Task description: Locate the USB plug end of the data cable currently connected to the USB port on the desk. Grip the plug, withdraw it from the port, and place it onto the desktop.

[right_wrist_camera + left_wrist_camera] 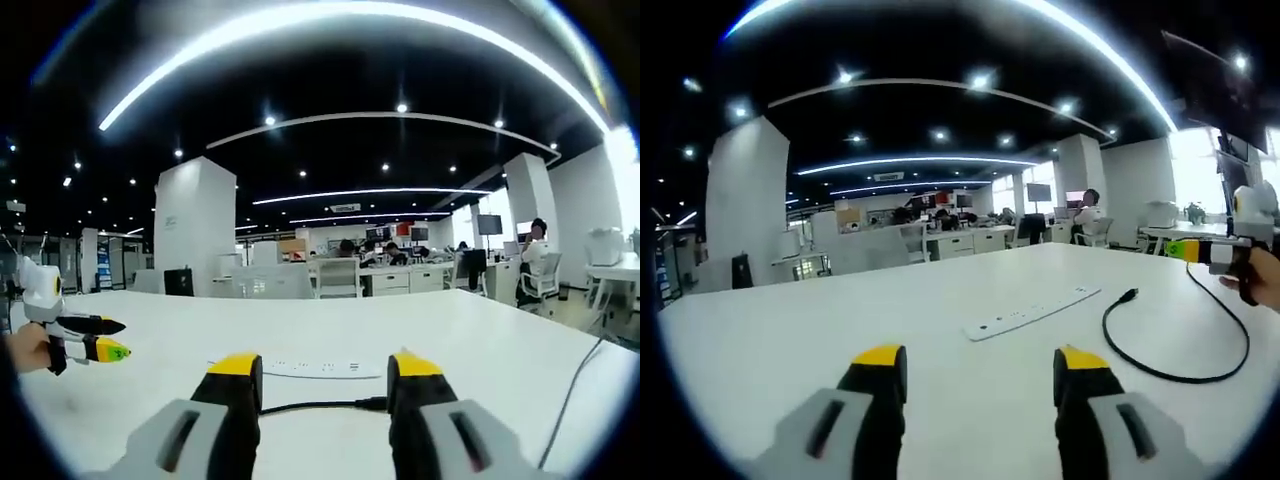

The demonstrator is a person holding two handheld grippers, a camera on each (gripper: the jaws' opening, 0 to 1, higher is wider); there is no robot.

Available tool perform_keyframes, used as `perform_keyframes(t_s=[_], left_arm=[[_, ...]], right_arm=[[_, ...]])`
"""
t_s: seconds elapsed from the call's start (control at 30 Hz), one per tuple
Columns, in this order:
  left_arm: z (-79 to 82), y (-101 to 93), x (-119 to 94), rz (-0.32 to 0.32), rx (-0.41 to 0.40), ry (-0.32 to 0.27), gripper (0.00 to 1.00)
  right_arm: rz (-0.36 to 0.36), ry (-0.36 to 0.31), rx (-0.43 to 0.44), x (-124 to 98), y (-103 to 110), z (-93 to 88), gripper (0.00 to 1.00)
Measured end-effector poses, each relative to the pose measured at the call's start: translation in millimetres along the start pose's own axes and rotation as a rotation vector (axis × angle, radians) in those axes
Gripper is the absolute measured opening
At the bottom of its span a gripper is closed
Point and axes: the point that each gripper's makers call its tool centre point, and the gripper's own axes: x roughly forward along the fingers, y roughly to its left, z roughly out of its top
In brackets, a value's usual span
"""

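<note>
Lying loose on the white tabletop, the USB plug already looks pulled from its port: in the left gripper view it rests just beside the near end of the one white power strip, apart from it, and its single black cable loops away toward the tabletop's right edge. In the right gripper view that same plug end sits low between my right gripper jaws, near the strip's long side, and I cannot tell whether the jaws touch it.

I judge the task is at its closing step, the plug set down. What remains is only to draw my hands back without snagging the cable.

My left gripper hangs spread and empty over the near edge. My right gripper is parted too, clamping nothing that I can see.

Counted: one cable, one plug, one strip, two grippers.
</note>
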Motion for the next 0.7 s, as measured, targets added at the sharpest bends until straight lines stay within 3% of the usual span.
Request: perform_keyframes(t_s=[0.23,0.3,0.47,0.57,0.67,0.7], left_arm=[[6.6,10.5,-27.4,0.021,0.009,-0.001,0.6],[12.2,14.0,-35.1,0.029,0.012,-0.01,0.6],[21.9,14.2,-52.6,0.039,0.024,-0.024,0.6],[22.4,7.0,-66.6,0.034,0.068,0.003,0.6],[24.4,4.0,-75.7,0.03,0.087,0.003,0.6],[25.5,3.1,-80.0,0.028,0.091,0.0,0.6]], right_arm=[[0.024,0.017,-0.003,-4.3,7.3,-5.5,0.51],[0.038,0.022,-0.003,-30.2,5.9,10.4,0.51],[0.057,0.023,-0.009,-32.5,13.3,5.8,0.51],[0.069,0.008,-0.003,-51.7,16.2,13.3,0.51],[0.074,0.001,0.004,-56.2,18.0,13.4,0.51],[0.075,-0.001,0.007,-73.1,16.2,20.2,0.51]])
